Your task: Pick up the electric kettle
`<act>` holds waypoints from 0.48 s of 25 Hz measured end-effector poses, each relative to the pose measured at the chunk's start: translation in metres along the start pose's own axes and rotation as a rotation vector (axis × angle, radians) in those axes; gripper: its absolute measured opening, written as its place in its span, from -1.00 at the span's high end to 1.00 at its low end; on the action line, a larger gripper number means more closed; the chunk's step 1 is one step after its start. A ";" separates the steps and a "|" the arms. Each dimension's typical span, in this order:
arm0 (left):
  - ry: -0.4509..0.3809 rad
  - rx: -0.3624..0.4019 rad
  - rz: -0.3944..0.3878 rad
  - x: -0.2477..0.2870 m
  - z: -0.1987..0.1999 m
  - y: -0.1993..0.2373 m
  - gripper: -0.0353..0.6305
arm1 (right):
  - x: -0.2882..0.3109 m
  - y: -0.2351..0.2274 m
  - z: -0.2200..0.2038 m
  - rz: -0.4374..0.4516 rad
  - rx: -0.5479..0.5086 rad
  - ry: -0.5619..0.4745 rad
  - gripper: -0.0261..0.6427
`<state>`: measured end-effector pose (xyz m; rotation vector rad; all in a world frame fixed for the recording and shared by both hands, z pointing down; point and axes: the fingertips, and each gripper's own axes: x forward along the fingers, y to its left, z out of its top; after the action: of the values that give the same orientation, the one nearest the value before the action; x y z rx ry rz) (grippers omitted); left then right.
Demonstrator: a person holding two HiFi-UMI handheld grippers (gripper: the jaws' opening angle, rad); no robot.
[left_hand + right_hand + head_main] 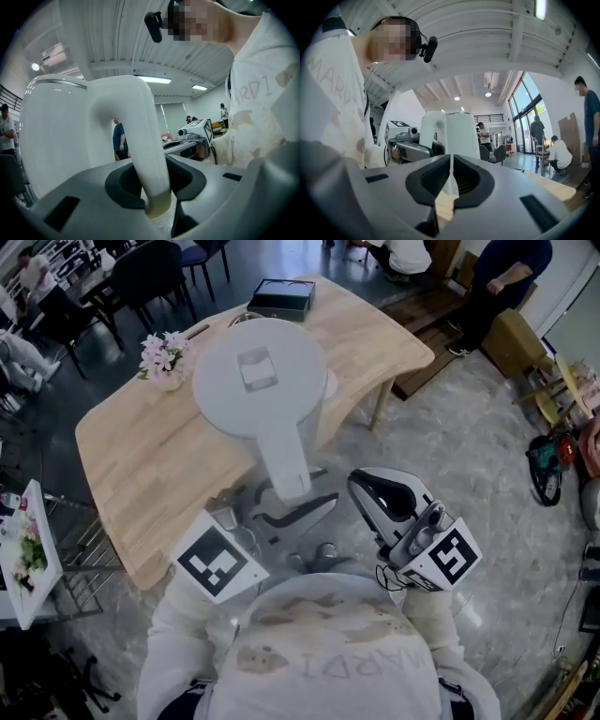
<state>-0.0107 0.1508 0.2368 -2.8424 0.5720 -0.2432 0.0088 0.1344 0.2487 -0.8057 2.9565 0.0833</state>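
Electric kettle [260,381] gripped over the bench [141,460].
Left tool [286,497] clamps its handle [284,448]; right tool [360,486] beside it, closed, empty.

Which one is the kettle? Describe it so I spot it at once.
Find the light wooden table. Over its middle in the head view is the kettle, its handle clamped in the left gripper. It is big, round and plain white, unlike the small pink flowers to its left and the dark box behind it.
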 end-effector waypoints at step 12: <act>0.023 -0.019 0.019 0.023 0.001 -0.002 0.56 | -0.016 -0.017 0.008 0.026 -0.006 -0.014 0.83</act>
<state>0.0111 0.1443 0.2389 -2.8550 0.6087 -0.2689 0.0313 0.1284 0.2419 -0.7635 2.9556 0.0985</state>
